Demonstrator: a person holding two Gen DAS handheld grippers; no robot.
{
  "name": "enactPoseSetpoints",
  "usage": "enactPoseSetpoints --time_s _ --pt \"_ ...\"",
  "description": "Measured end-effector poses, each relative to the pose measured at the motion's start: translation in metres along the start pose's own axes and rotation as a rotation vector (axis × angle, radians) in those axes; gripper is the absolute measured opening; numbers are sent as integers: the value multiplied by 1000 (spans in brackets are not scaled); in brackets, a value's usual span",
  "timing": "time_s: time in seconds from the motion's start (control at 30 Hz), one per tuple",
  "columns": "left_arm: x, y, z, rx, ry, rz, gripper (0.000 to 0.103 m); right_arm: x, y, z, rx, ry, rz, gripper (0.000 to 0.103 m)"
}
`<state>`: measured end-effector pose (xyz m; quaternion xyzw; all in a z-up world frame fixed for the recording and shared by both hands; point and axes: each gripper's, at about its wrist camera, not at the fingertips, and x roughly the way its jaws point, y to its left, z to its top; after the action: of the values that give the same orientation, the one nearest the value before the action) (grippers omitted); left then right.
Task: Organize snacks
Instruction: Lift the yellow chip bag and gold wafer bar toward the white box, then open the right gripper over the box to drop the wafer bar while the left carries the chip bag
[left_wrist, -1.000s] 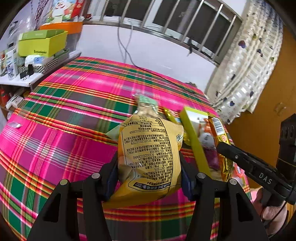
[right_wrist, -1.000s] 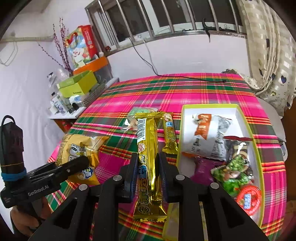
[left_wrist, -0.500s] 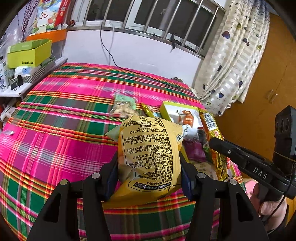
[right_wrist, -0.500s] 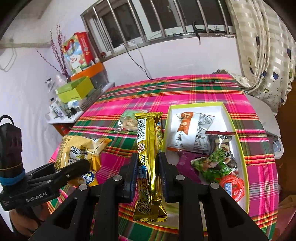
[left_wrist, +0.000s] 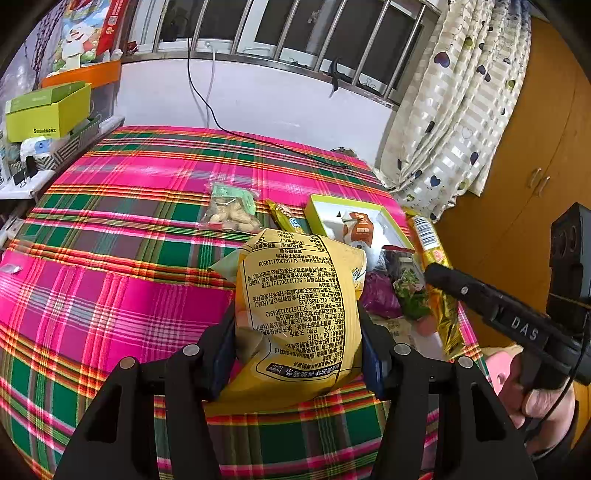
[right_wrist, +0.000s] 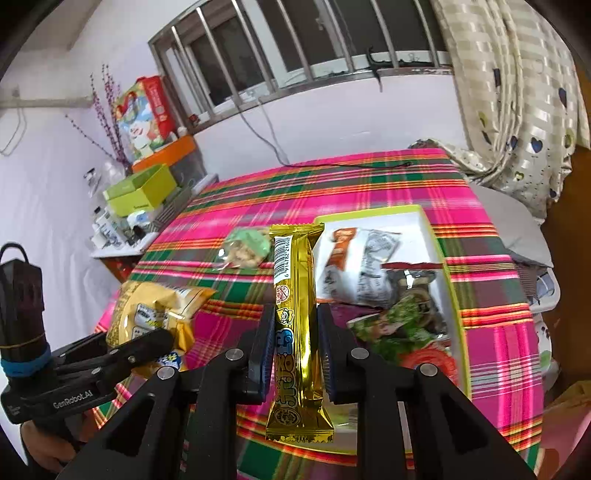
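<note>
My left gripper (left_wrist: 297, 343) is shut on a puffy yellow snack bag (left_wrist: 299, 302), held above the plaid table, printed back toward the camera. The same bag (right_wrist: 155, 314) shows at the left of the right wrist view. My right gripper (right_wrist: 293, 332) is shut on a long gold wafer bar (right_wrist: 295, 302), standing upright over the near edge of the lime-rimmed white tray (right_wrist: 439, 251). The tray (left_wrist: 314, 206) holds several snack packets. A clear bag of nuts with a green label (left_wrist: 231, 210) and a small gold bar (left_wrist: 286, 218) lie on the cloth left of the tray.
The table wears a pink and green plaid cloth (left_wrist: 110, 258). A shelf with lime boxes (left_wrist: 44, 110) stands at the left, a barred window behind, a curtain (left_wrist: 454, 110) and wooden cupboard at the right. A black cable (left_wrist: 258, 142) runs over the far cloth. A hand (left_wrist: 535, 391) grips the right tool.
Both grippers have moved rightward with their snacks. The tray has come more fully under the gold bar, and the small gold bar is now hidden behind it in the right wrist view.
</note>
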<state>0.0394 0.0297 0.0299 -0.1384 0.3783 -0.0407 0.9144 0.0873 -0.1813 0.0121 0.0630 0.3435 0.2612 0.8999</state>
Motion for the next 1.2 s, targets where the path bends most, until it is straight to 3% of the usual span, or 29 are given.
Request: enactPoseSetpoints --time_s 0.6,0.87,1.2 --pt "20 -13 10 21 20 -31 57 -7 -65 24 76 -48 -117 19" --pt "34 -14 14 20 41 -43 57 24 -86 40 50 -3 -146 19" --pt "49 -16 20 19 62 -54 57 84 -111 59 31 120 -168 19"
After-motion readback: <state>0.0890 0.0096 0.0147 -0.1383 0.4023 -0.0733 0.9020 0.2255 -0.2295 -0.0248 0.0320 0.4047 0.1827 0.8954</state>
